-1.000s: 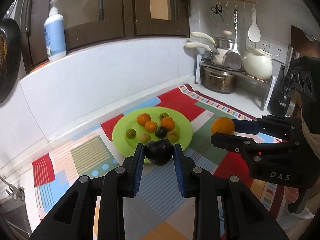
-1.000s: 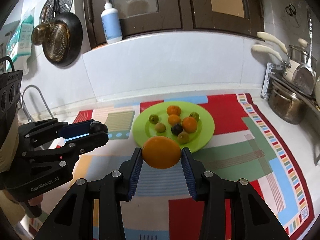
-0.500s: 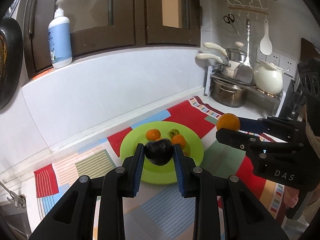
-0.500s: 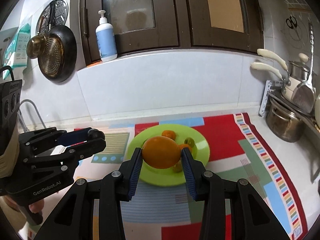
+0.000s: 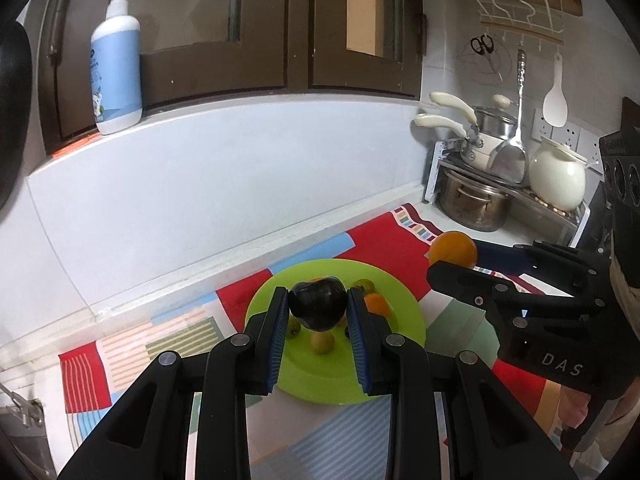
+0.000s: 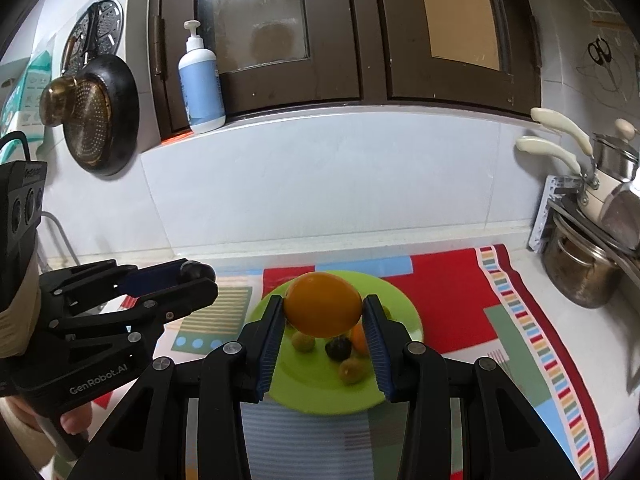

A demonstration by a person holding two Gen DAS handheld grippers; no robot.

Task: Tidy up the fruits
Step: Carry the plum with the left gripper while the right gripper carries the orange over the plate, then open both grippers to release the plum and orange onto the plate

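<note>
Fruits sit on a bright mat [image 6: 448, 280] that covers the counter, and in the middle of it is the green plate [image 6: 404, 308]. Big things stand around it: a steel pot [image 6: 576, 276] off to the right and a soap bottle [image 6: 200, 84] up on the ledge.

The plate looked flat and wide open a second ago, with every small fruit easy to count. Now both views have tipped up and pulled back, so the plate sits lower and the held fruits hide part of it. I think both fruits have been lifted higher and are on their way to a new spot (where, I cannot tell).

The right gripper [image 6: 323, 320] is squeezed tight on the orange [image 6: 323, 310], held in the air above the plate. The left gripper [image 5: 318, 312] is squeezed tight on the plum [image 5: 318, 307], dark and shiny, also up in the air.

Still on the plate are the little ones: a few small green fruits [image 6: 303, 343], a small dark one [image 6: 338, 349] and a small orange one [image 6: 359, 338]. They lie close together. To me the job looks partly done.
</note>
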